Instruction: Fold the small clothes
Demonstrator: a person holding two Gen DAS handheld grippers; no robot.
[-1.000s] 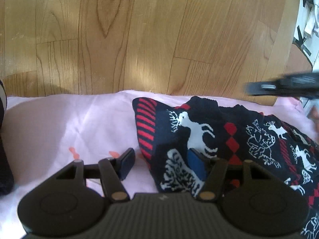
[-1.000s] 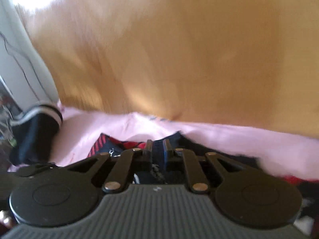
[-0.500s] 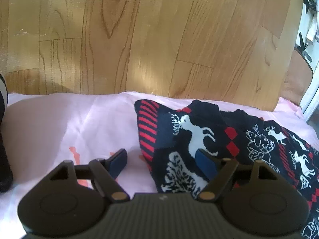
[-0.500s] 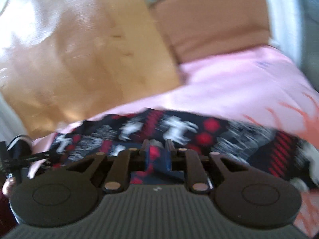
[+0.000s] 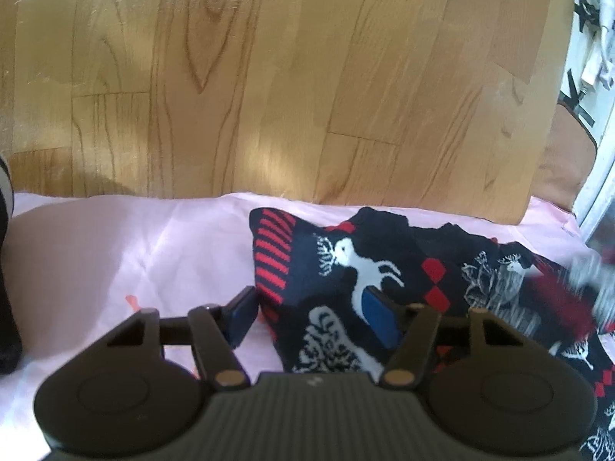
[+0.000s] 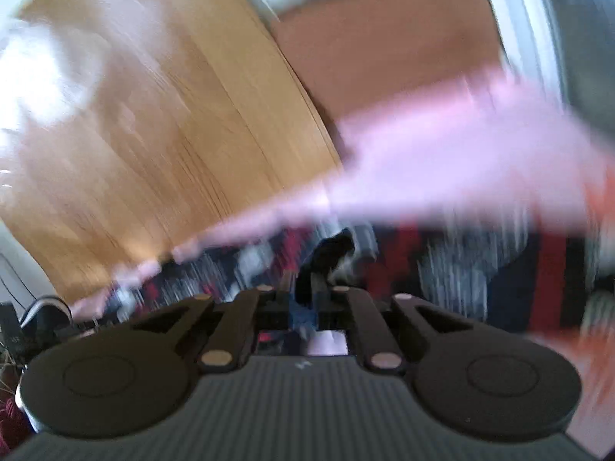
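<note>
Across the lower right of the left wrist view lies the dark knitted sweater [image 5: 384, 265], navy with white reindeer, red stripes and red diamonds; it rests rumpled on a pale pink sheet [image 5: 115, 253] that fills the lower left, and its far right end is smeared with blur; behind the sheet, a wood-grain floor [image 5: 269, 77] takes up the upper part of the frame. Low in the middle of that view, the left tool [image 5: 309, 317] stands about half open, its jaws having just been closing; the left blue pad sits on the pink sheet just beside the sweater's striped edge, the right blue pad rests on the knit by a white reindeer, and the sweater's corner lies between them without being pinched. Near the bottom centre of the blurred right wrist view, the right tool [image 6: 305, 299] has just closed tight; a dark fold of the sweater [image 6: 330, 257] rises from between its fingers, so it grips the knit; the rest of the garment streaks across the middle, the pink sheet [image 6: 442, 161] sweeps up to the right, and the wooden floor [image 6: 173, 134] fills the upper left.
</note>
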